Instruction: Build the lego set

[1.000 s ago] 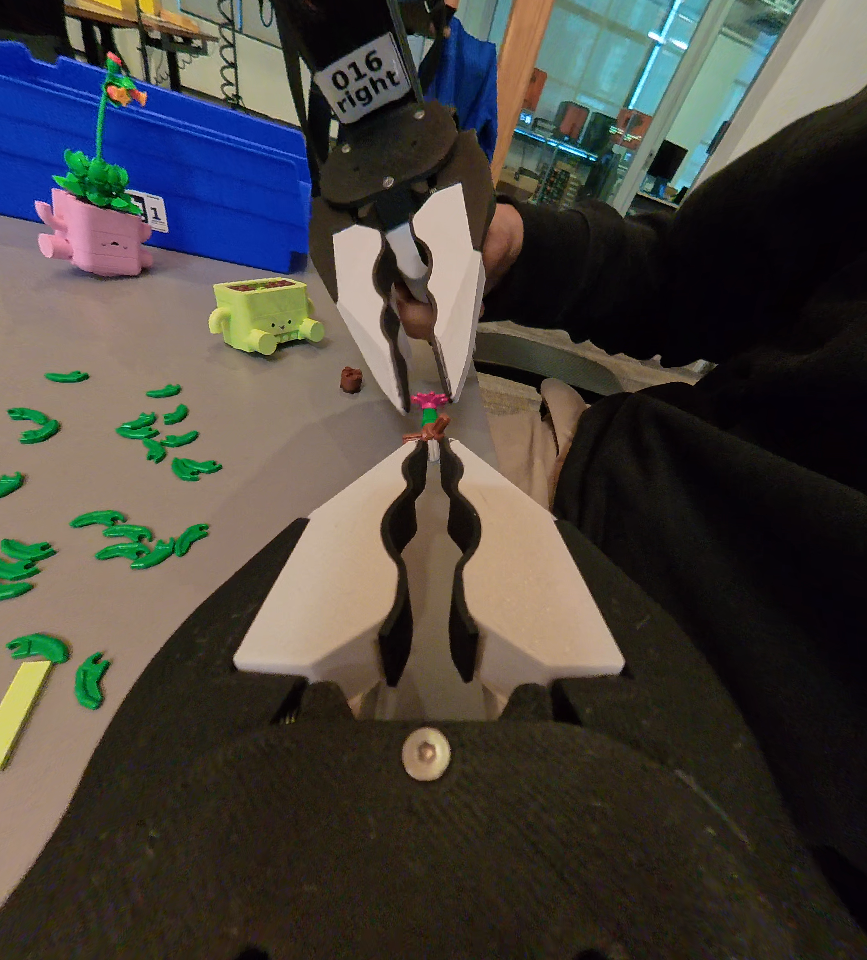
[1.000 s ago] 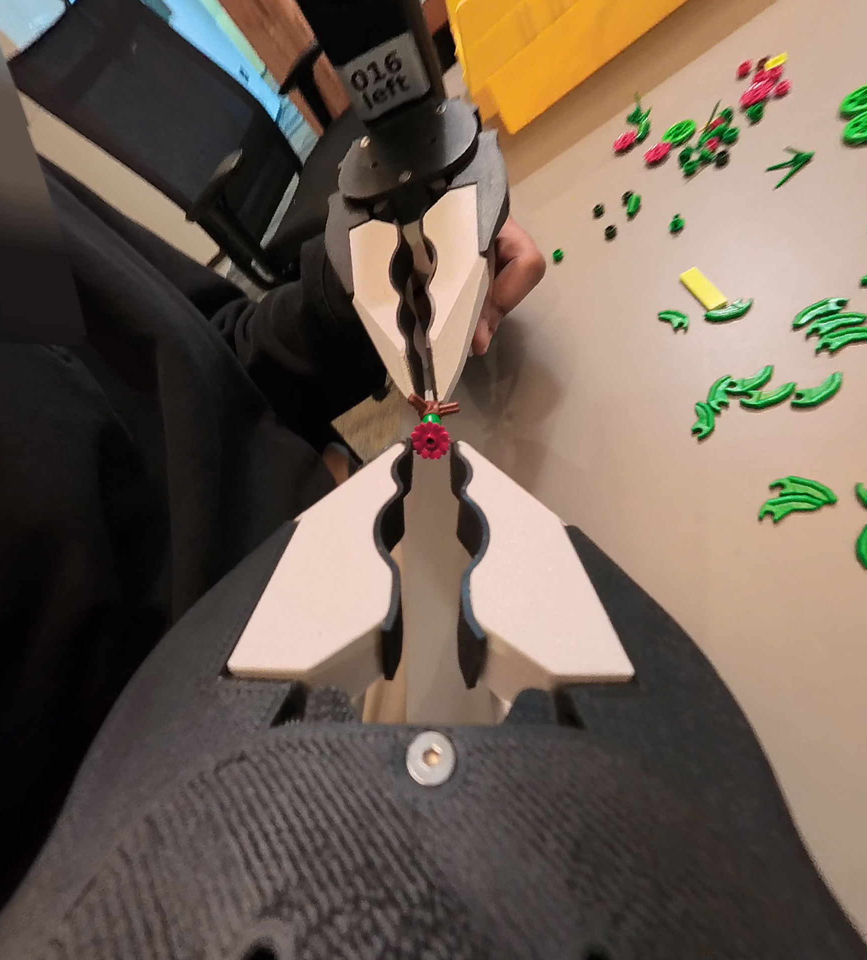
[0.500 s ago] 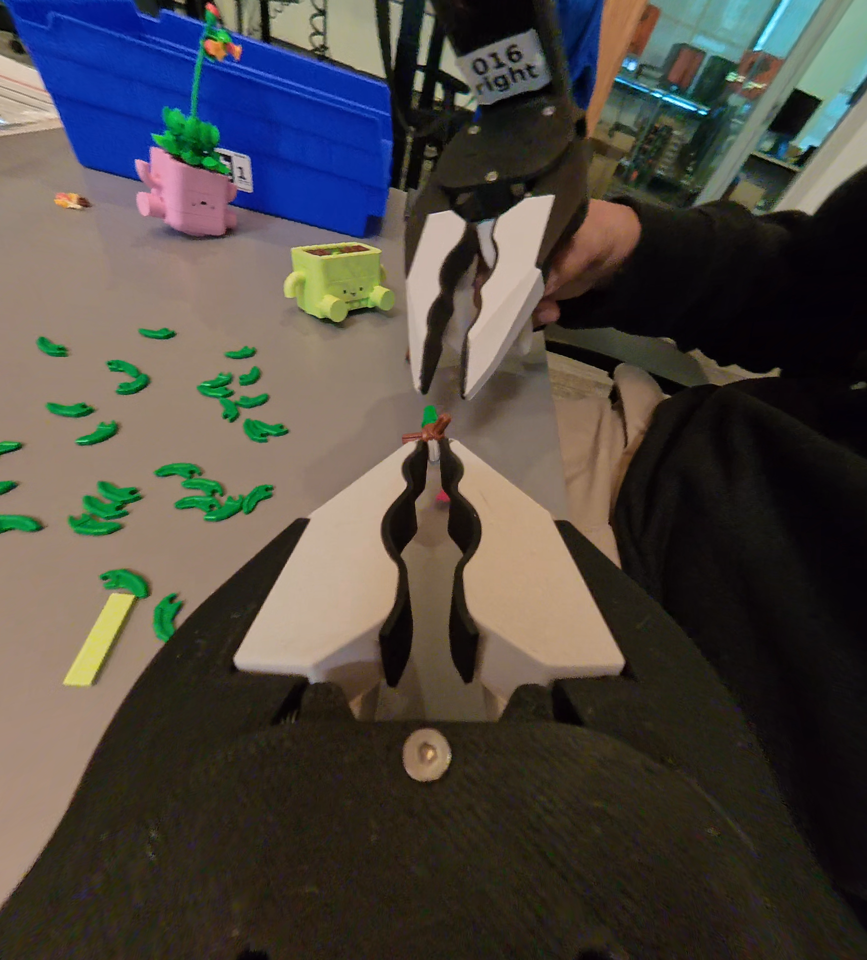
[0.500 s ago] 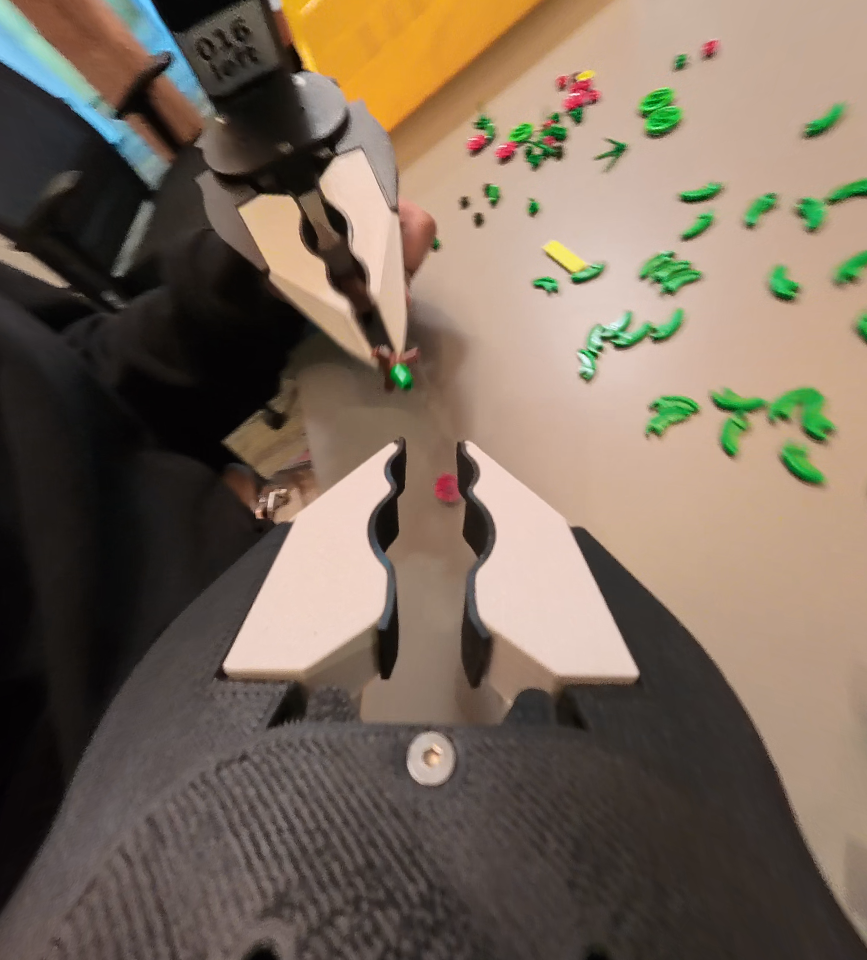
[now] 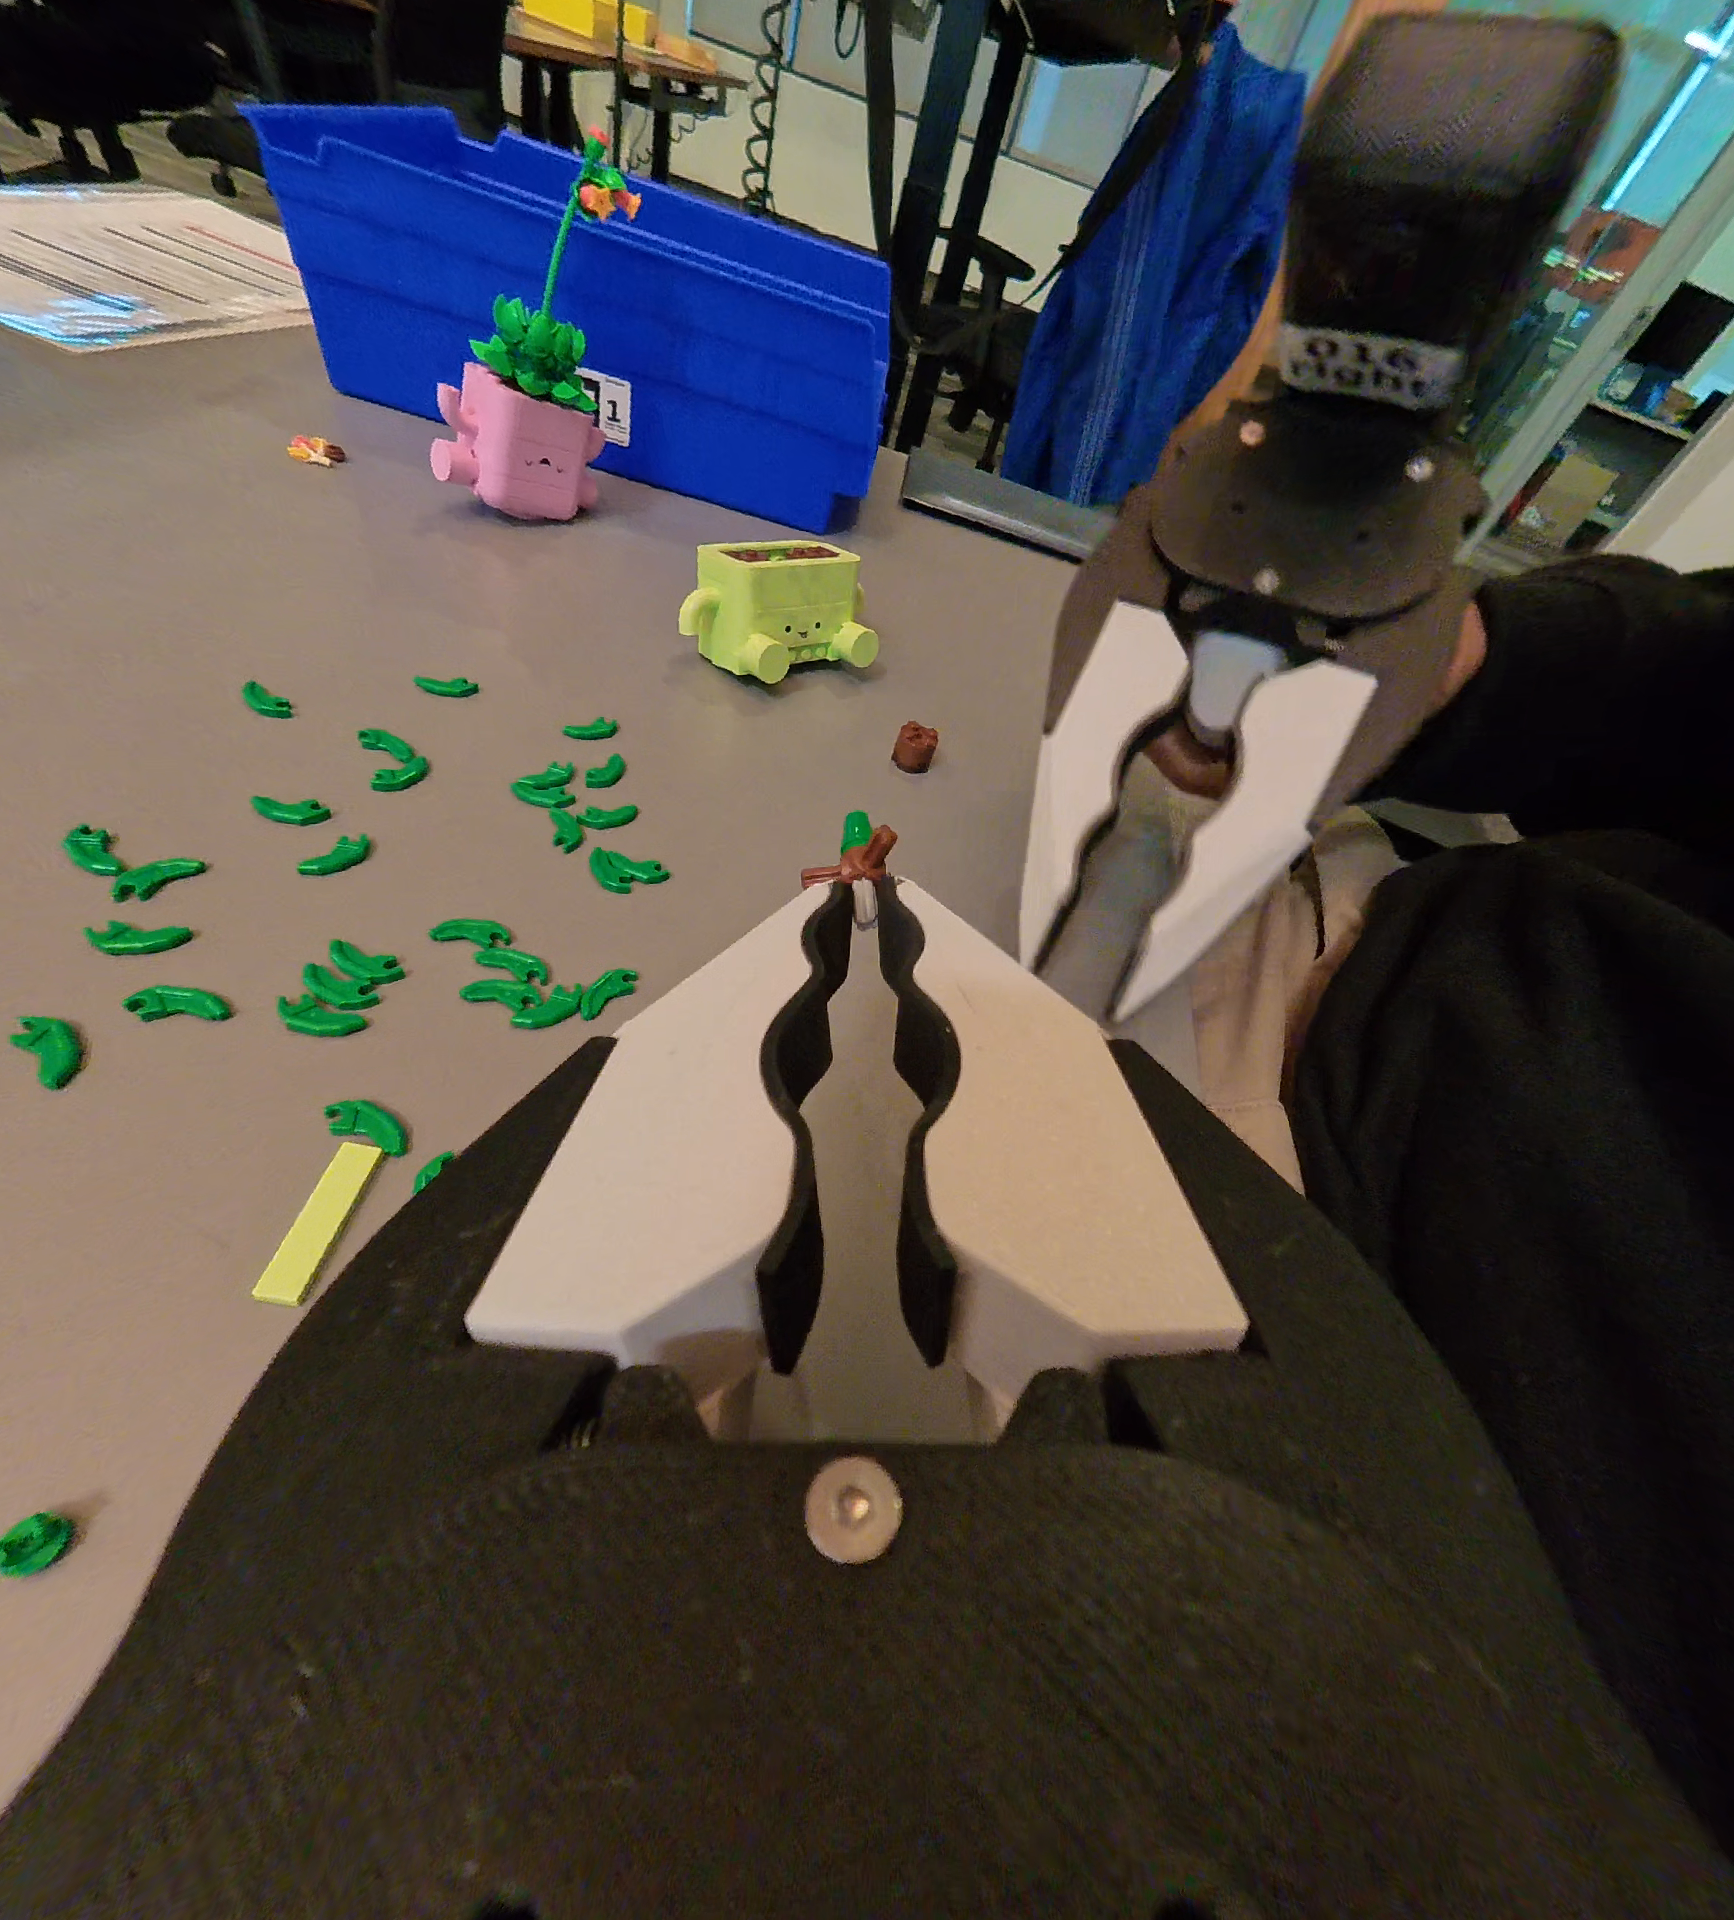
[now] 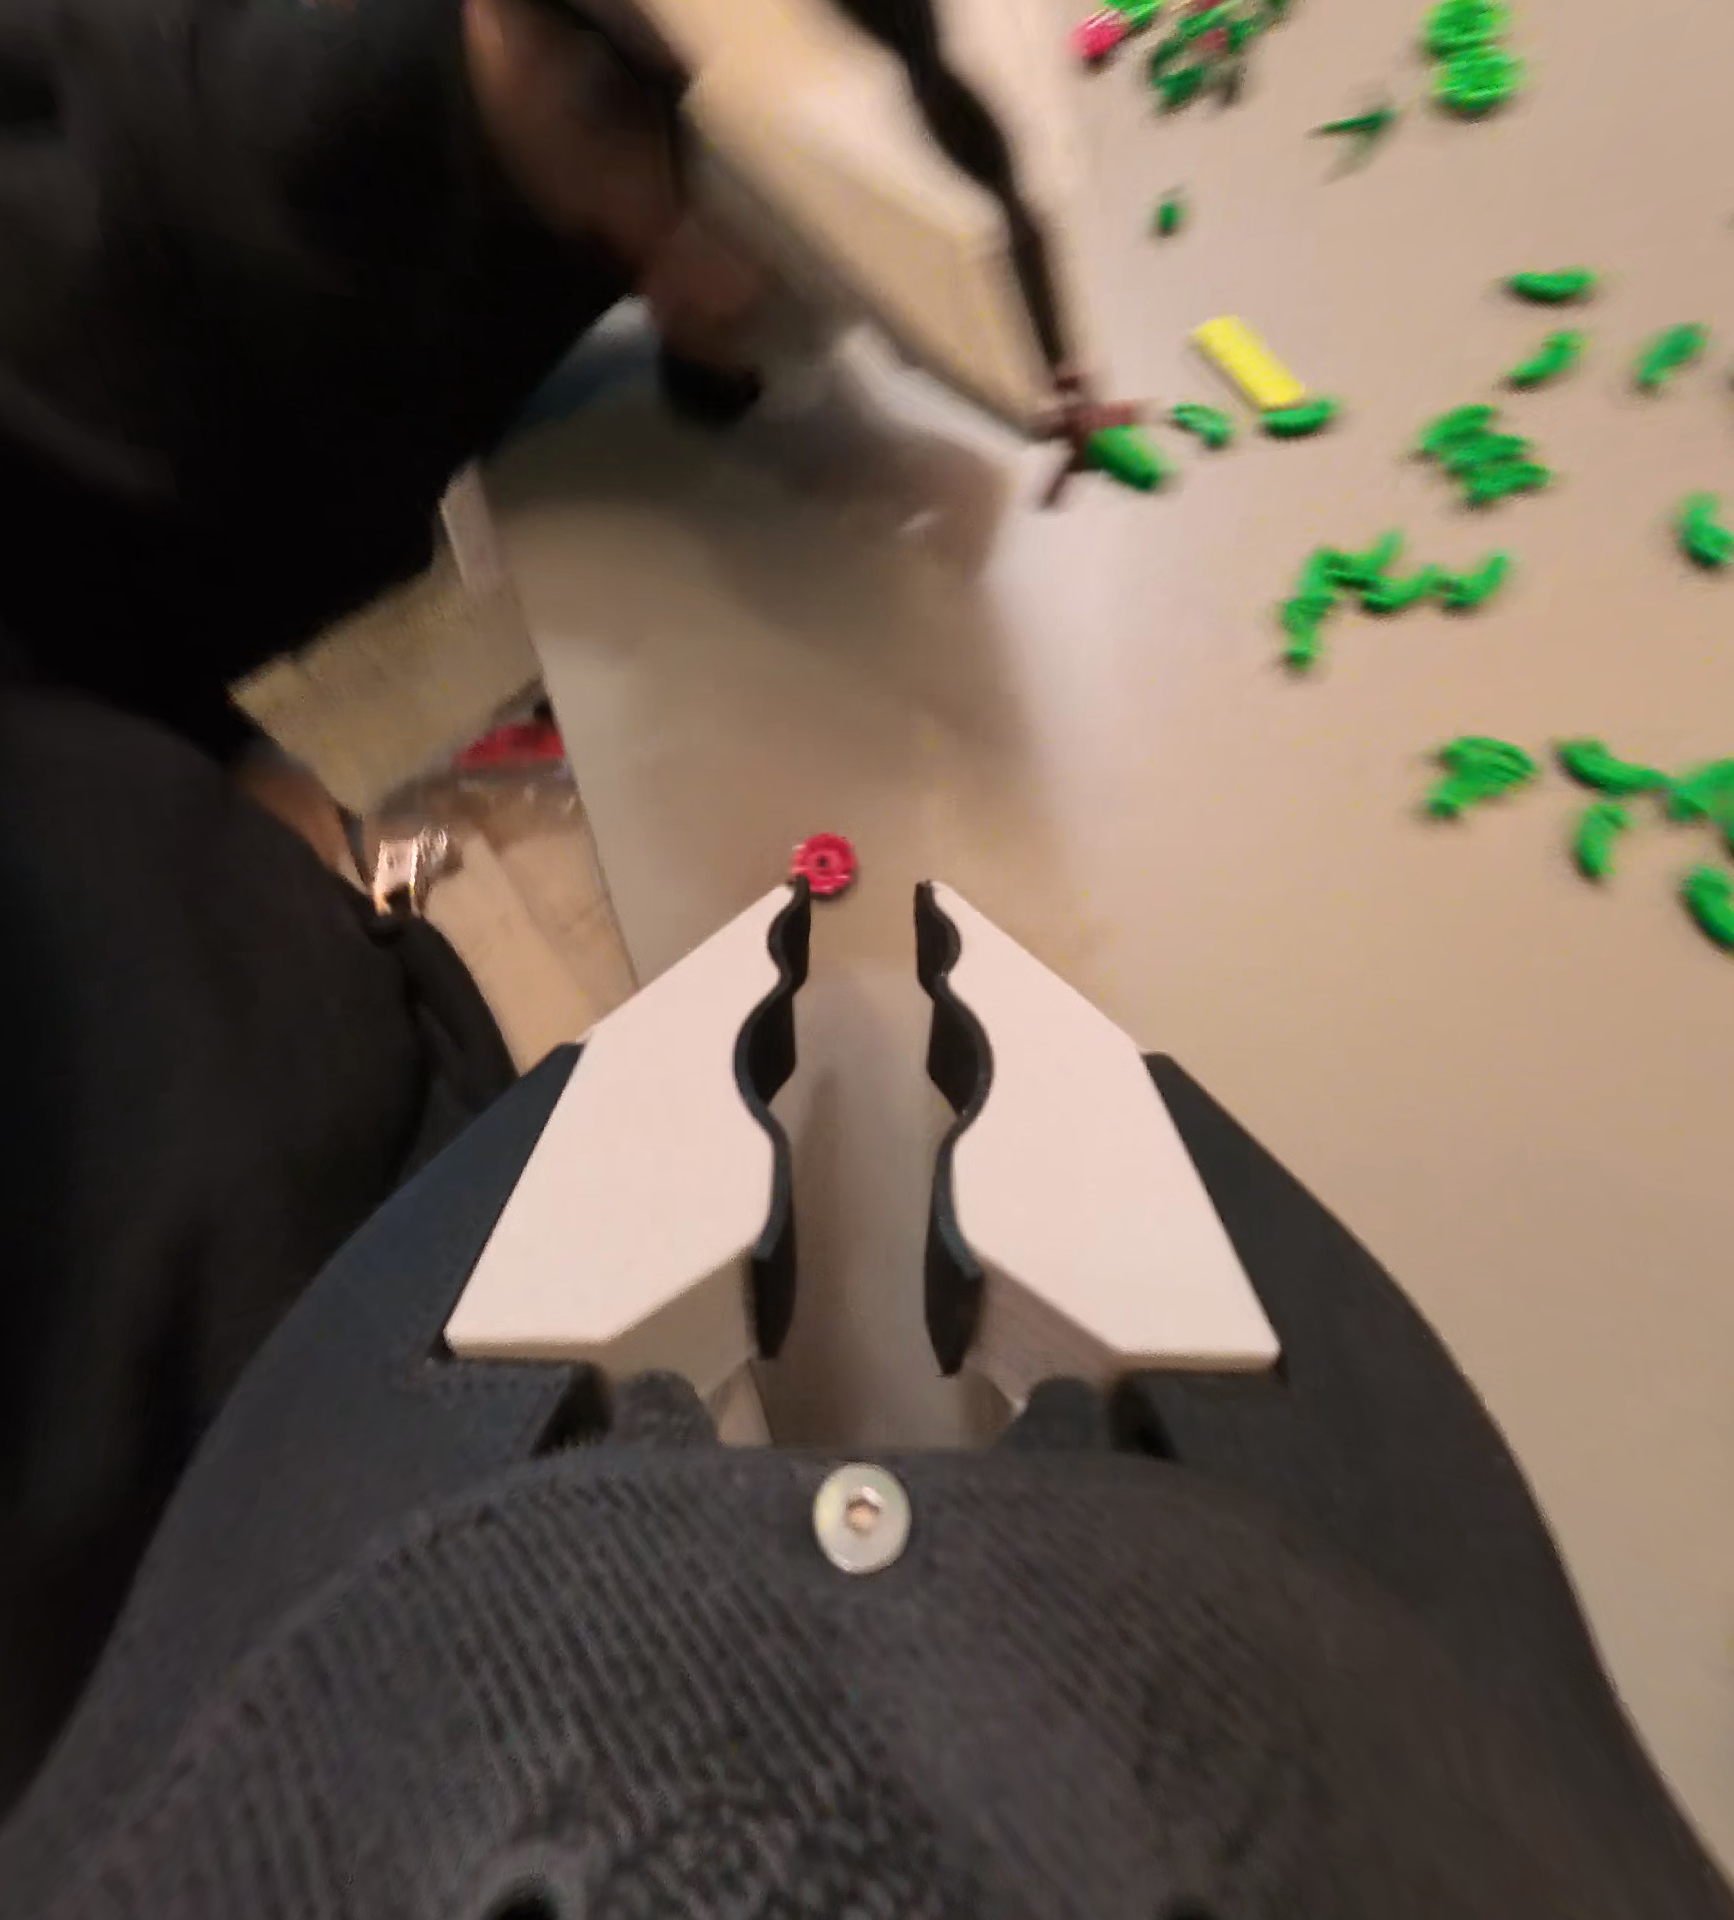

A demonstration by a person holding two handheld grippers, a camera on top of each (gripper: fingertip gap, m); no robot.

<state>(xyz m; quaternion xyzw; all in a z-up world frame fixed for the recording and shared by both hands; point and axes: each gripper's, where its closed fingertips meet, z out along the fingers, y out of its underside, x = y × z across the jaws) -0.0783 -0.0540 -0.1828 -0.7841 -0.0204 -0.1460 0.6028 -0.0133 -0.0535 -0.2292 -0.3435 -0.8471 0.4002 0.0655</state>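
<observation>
My left gripper (image 5: 861,896) is shut on a small stem piece (image 5: 858,854) with a brown branch and a green tip, held above the grey table (image 5: 115,623). My right gripper (image 6: 861,888) is open and empty. It also shows in the left wrist view (image 5: 1081,987), to the right of the stem and apart from it. A small red flower piece (image 6: 824,862) lies on the table just ahead of my right gripper's left fingertip. The left gripper with the stem (image 6: 1102,442) is blurred in the right wrist view.
A pink pot with a tall plant (image 5: 520,447) and a lime pot (image 5: 775,613) stand before a blue bin (image 5: 634,312). Several green leaf pieces (image 5: 343,977), a lime flat tile (image 5: 317,1221) and a small brown piece (image 5: 915,746) lie on the table. A person's dark sleeve (image 5: 1569,1143) is at the right.
The red flower came off the stem tip and dropped onto the table. My right gripper opened and pulled away to the right. My left gripper still holds the stem.
</observation>
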